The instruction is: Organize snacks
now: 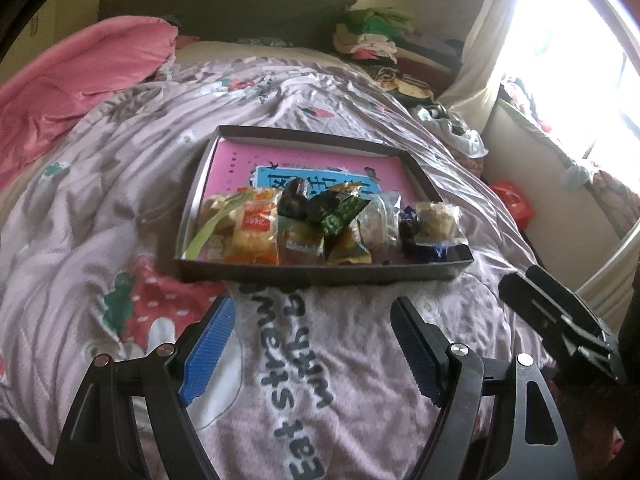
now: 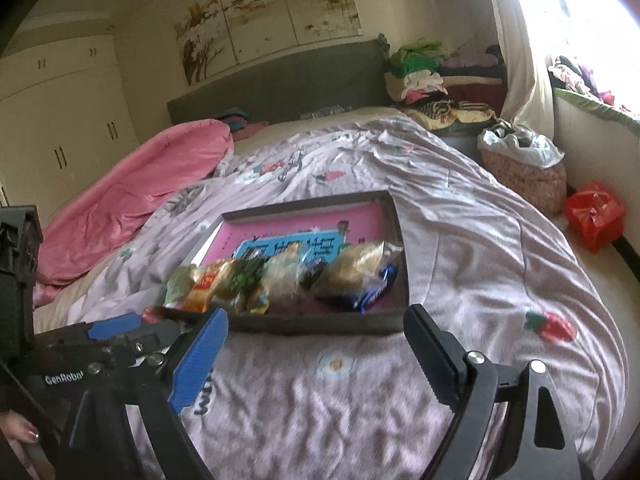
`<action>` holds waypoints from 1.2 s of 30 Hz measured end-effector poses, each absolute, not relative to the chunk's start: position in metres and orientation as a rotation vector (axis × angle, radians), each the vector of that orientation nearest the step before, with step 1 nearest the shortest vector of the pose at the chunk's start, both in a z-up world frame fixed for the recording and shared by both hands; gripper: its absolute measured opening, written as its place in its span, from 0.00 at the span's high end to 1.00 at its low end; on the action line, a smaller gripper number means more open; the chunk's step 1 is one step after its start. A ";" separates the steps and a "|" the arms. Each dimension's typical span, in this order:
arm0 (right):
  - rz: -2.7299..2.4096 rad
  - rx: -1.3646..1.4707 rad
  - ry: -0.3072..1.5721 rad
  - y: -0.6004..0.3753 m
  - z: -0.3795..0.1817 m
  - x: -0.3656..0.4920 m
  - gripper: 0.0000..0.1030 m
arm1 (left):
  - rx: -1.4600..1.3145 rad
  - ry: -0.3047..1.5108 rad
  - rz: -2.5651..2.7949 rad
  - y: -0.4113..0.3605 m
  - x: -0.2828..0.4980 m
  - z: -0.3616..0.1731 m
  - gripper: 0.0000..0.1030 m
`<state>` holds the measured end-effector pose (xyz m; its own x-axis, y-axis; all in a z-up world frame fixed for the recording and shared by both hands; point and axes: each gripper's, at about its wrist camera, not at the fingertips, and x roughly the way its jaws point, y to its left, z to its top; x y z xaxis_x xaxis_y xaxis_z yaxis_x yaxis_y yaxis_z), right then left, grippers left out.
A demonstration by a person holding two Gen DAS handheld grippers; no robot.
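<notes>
A shallow dark tray (image 1: 280,133) with a pink book inside lies on the bed; it also shows in the right wrist view (image 2: 304,202). Several wrapped snacks (image 1: 320,224) are piled along its near edge, also in the right wrist view (image 2: 280,280). An orange packet (image 1: 256,228) lies at the left, a clear bag with a pale cake (image 1: 436,220) at the right. My left gripper (image 1: 316,344) is open and empty, just short of the tray. My right gripper (image 2: 316,364) is open and empty, near the tray's front edge.
A lilac quilt (image 1: 120,208) with strawberry prints covers the bed. A pink duvet (image 2: 132,196) lies at the left. Folded clothes (image 2: 420,72) are stacked by the headboard. A basket with a plastic bag (image 2: 520,160) and a red bag (image 2: 596,216) stand on the floor at the right.
</notes>
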<state>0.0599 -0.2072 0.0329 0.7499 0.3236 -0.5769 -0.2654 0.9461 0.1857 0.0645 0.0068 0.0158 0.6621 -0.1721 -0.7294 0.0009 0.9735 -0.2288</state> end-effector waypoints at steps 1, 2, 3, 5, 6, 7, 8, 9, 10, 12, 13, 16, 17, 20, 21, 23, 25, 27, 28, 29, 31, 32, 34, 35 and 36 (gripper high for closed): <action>0.322 0.090 0.653 -0.207 0.032 0.057 0.13 | -0.216 0.843 -0.094 0.008 0.062 0.016 0.21; 0.323 0.088 0.660 -0.206 0.030 0.054 0.13 | -0.217 0.842 -0.091 0.009 0.059 0.016 0.21; 0.328 0.087 0.667 -0.205 0.029 0.052 0.13 | -0.218 0.846 -0.090 0.010 0.056 0.016 0.21; 0.327 0.084 0.681 -0.205 0.027 0.047 0.13 | -0.214 0.847 -0.088 0.010 0.052 0.016 0.21; 0.327 0.086 0.683 -0.205 0.027 0.045 0.13 | -0.212 0.846 -0.087 0.010 0.048 0.016 0.21; 0.326 0.089 0.686 -0.206 0.026 0.043 0.13 | -0.212 0.843 -0.085 0.010 0.046 0.016 0.21; 0.325 0.090 0.691 -0.207 0.025 0.041 0.12 | -0.210 0.843 -0.085 0.009 0.043 0.016 0.21; 0.324 0.089 0.696 -0.207 0.024 0.038 0.12 | -0.209 0.846 -0.086 0.008 0.040 0.016 0.21; 0.322 0.089 0.698 -0.208 0.024 0.037 0.12 | -0.207 0.849 -0.086 0.007 0.037 0.015 0.21; 0.320 0.094 0.702 -0.209 0.023 0.031 0.11 | -0.205 0.846 -0.085 0.006 0.033 0.014 0.21; 0.321 0.096 0.702 -0.209 0.022 0.028 0.11 | -0.202 0.848 -0.081 0.005 0.031 0.013 0.21; 0.324 0.092 0.707 -0.209 0.019 0.022 0.11 | -0.209 0.852 -0.081 0.005 0.028 0.012 0.21; 0.325 0.091 0.710 -0.209 0.018 0.021 0.10 | -0.207 0.851 -0.077 0.005 0.028 0.011 0.21; 0.330 0.095 0.700 -0.208 0.020 0.021 0.10 | -0.206 0.857 -0.074 0.006 0.027 0.009 0.21; 0.332 0.093 0.696 -0.208 0.020 0.020 0.10 | -0.205 0.859 -0.074 0.006 0.026 0.008 0.21; 0.335 0.083 0.695 -0.206 0.020 0.021 0.10 | -0.204 0.864 -0.073 0.006 0.026 0.007 0.21; 0.340 0.081 0.700 -0.205 0.019 0.021 0.10 | -0.206 0.866 -0.073 0.005 0.026 0.006 0.21; 0.342 0.079 0.702 -0.204 0.018 0.021 0.10 | -0.202 0.868 -0.071 0.005 0.026 0.006 0.21; 0.342 0.079 0.701 -0.204 0.018 0.021 0.10 | -0.202 0.868 -0.073 0.005 0.025 0.006 0.21; 0.342 0.078 0.700 -0.203 0.018 0.021 0.10 | -0.203 0.867 -0.073 0.005 0.025 0.006 0.21; 0.341 0.077 0.701 -0.203 0.018 0.021 0.10 | -0.204 0.870 -0.078 0.004 0.025 0.005 0.21; 0.342 0.076 0.703 -0.203 0.017 0.022 0.10 | -0.202 0.869 -0.079 0.004 0.025 0.006 0.21; 0.342 0.078 0.706 -0.203 0.017 0.022 0.10 | -0.193 0.866 -0.081 0.004 0.025 0.007 0.21; 0.342 0.077 0.707 -0.202 0.017 0.022 0.10 | -0.191 0.865 -0.080 0.004 0.025 0.007 0.21; 0.343 0.077 0.706 -0.202 0.017 0.022 0.10 | -0.191 0.864 -0.081 0.004 0.024 0.007 0.21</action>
